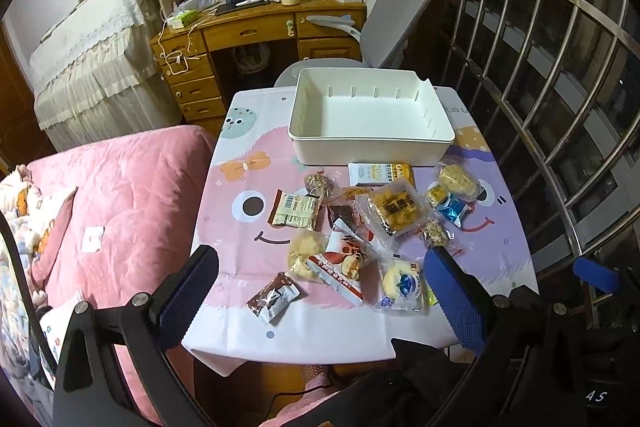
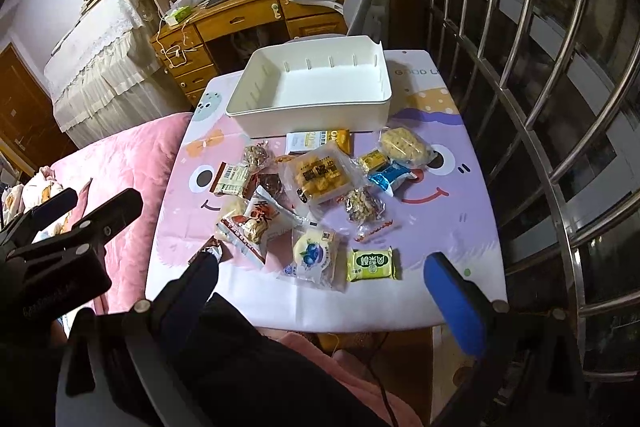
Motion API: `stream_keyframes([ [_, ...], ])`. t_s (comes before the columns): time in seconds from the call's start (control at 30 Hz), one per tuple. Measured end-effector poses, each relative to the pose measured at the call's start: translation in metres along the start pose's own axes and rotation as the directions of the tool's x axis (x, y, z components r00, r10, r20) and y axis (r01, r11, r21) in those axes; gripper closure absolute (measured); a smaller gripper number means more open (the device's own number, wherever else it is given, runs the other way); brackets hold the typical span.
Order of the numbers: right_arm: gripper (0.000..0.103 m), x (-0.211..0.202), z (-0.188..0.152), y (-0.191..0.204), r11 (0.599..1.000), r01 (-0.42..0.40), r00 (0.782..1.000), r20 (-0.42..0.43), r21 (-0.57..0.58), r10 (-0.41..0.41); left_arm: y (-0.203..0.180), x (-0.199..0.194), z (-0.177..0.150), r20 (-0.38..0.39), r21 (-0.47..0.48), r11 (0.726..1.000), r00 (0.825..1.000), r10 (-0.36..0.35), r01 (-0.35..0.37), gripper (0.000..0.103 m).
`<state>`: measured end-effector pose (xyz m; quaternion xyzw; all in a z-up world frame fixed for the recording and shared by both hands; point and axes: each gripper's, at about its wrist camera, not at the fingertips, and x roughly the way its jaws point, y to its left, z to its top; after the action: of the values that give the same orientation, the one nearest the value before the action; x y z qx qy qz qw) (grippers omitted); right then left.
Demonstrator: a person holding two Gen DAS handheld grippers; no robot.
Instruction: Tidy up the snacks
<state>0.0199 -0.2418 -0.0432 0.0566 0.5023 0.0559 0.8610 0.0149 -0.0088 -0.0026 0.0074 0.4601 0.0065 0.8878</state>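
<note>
Several wrapped snacks lie scattered on the small table: a brown packet (image 1: 273,297), a red-white bag (image 1: 344,263), a blueberry cake (image 1: 402,286), a yellow pastry tray (image 1: 394,211), a green packet (image 2: 372,264). An empty white bin (image 1: 370,117) stands at the table's far side; it also shows in the right wrist view (image 2: 316,91). My left gripper (image 1: 320,259) is open and empty, above the table's near edge. My right gripper (image 2: 322,269) is open and empty, above the near edge too. The left gripper also shows at the left of the right wrist view (image 2: 76,207).
The table wears a cartoon cloth (image 1: 240,219). A pink bed (image 1: 120,195) lies left. A metal window grille (image 1: 560,107) runs along the right. A grey chair (image 1: 396,19) and a wooden desk (image 1: 248,31) stand behind the table.
</note>
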Motion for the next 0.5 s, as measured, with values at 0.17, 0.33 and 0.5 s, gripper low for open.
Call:
stream_keyframes([
  [0.17,0.000,0.000,0.003,-0.006,1.000,-0.012,1.000,-0.004,-0.020,0.012,-0.001,0.001,0.000,-0.009,-0.025,1.000,1.000,0.009,-0.009,0.001],
  [0.33,0.000,0.002,0.008,-0.010,0.998,-0.028,1.000,0.005,-0.056,0.028,-0.005,-0.001,0.003,-0.004,-0.050,0.999,1.000,0.017,-0.017,0.001],
  [0.5,0.000,0.001,0.012,-0.015,0.993,-0.045,0.999,0.019,-0.105,0.047,-0.017,-0.003,0.004,-0.007,-0.046,0.999,1.000,0.023,-0.023,0.001],
])
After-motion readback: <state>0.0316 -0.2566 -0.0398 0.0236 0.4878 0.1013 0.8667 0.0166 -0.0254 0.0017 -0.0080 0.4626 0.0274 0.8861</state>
